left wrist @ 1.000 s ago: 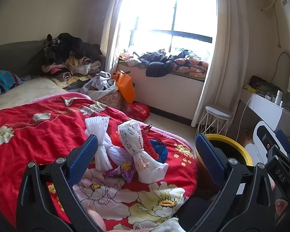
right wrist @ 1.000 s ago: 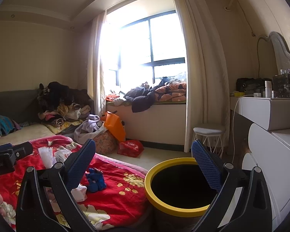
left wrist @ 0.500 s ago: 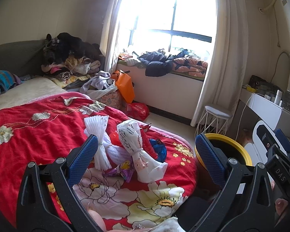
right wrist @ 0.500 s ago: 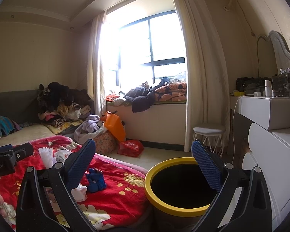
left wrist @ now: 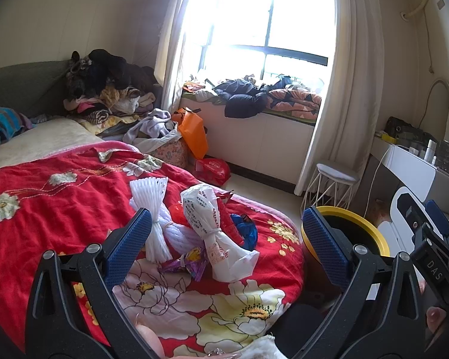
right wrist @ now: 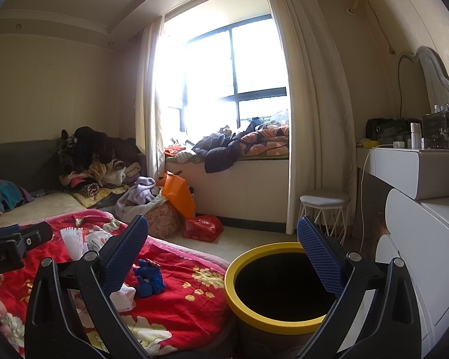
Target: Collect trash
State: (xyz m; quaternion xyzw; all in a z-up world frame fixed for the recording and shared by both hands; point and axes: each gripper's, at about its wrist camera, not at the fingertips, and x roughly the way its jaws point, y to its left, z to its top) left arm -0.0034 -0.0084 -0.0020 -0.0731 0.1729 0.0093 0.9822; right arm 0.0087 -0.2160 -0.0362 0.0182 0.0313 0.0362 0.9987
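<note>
Left wrist view showed the left claw [left wrist: 224,240] with its blue pads spread wide and nothing between them, hovering above a red flowered blanket [left wrist: 45,209] on the bed. On the blanket, ahead of the claw, lay a loose heap of trash: a white foam net sleeve [left wrist: 151,203], a twisted white printed plastic bag [left wrist: 215,233] just beside it, a purple wrapper [left wrist: 188,261] touching the bag's near end, and a crumpled blue piece [left wrist: 247,230] on the far side; something red showed between the bags, though it was too hidden to identify. A yellow-rimmed bin [left wrist: 371,233] stood on the floor just off the bed's corner, partly behind the claw's right finger. In the right wrist view, the right claw [right wrist: 223,249] was likewise wide open and empty, held over the bin [right wrist: 239,305], whose dark inside faced the camera. The blue piece [right wrist: 148,278] lay on the blanket [right wrist: 188,296] near the bin, and a white stool [right wrist: 324,202] stood by the curtain.
</note>
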